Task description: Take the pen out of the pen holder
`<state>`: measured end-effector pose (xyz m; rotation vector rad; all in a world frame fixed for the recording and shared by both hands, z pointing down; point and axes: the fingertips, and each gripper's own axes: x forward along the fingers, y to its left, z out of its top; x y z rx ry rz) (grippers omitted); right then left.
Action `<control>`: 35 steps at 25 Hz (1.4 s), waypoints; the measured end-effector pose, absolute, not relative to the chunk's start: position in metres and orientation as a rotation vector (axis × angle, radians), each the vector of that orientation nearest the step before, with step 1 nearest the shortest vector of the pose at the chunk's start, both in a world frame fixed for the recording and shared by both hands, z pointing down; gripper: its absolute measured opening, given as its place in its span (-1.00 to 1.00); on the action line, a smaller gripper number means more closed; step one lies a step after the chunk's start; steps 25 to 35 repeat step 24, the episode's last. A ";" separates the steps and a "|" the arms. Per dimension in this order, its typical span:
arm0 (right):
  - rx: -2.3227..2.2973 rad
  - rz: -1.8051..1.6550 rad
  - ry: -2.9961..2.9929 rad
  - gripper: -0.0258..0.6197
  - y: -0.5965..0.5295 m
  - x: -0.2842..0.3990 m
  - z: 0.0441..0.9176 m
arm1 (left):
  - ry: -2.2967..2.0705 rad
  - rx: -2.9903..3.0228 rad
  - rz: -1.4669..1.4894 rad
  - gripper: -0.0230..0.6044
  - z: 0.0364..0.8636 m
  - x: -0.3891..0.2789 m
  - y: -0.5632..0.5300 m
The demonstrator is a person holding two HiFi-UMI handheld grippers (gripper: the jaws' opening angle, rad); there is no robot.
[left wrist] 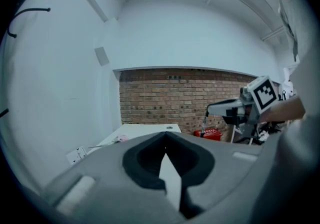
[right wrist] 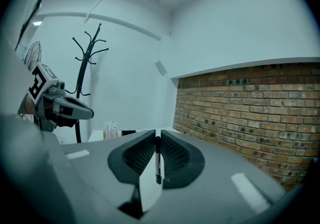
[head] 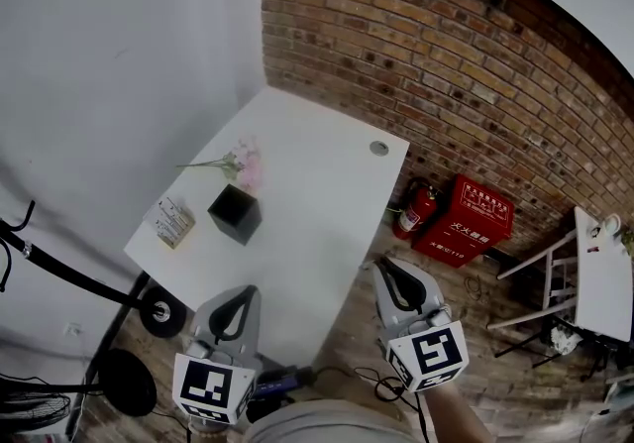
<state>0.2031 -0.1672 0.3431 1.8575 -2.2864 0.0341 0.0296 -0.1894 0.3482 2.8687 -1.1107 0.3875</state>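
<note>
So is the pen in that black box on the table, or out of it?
Out. The slim black-and-white pen is pinched between the right tongs, well away from the black square pen holder on the white table.

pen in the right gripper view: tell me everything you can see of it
The pen is slim, with a dark top, a pale barrel and a dark lower end. It stands upright, pinched near its top, as it looks, between the shut right tongs, with the rest of its length free. Nothing else touches it. Any print is too small to tell.
</note>
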 end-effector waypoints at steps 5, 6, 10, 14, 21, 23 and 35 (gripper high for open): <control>1.851 0.034 -2.297 -0.82 -0.169 0.201 0.342 | -1.123 2.870 0.390 -0.95 0.349 0.028 -0.190; 1.850 0.033 -2.299 -0.82 -0.169 0.201 0.342 | -1.123 2.869 0.390 -0.95 0.348 0.028 -0.190; 1.847 0.033 -2.303 -0.82 -0.171 0.201 0.341 | -1.126 2.859 0.388 -0.95 0.348 0.028 -0.191; 1.837 0.032 -2.307 -0.82 -0.173 0.200 0.341 | -1.135 2.854 0.392 -0.95 0.350 0.027 -0.191; 1.829 0.029 -2.315 -0.82 -0.175 0.197 0.342 | -1.147 2.844 0.389 -0.95 0.351 0.025 -0.191; 1.829 0.028 -2.316 -0.82 -0.176 0.196 0.342 | -1.149 2.845 0.389 -0.95 0.350 0.024 -0.192; 1.829 0.027 -2.316 -0.82 -0.176 0.196 0.341 | -1.149 2.845 0.389 -0.95 0.350 0.024 -0.193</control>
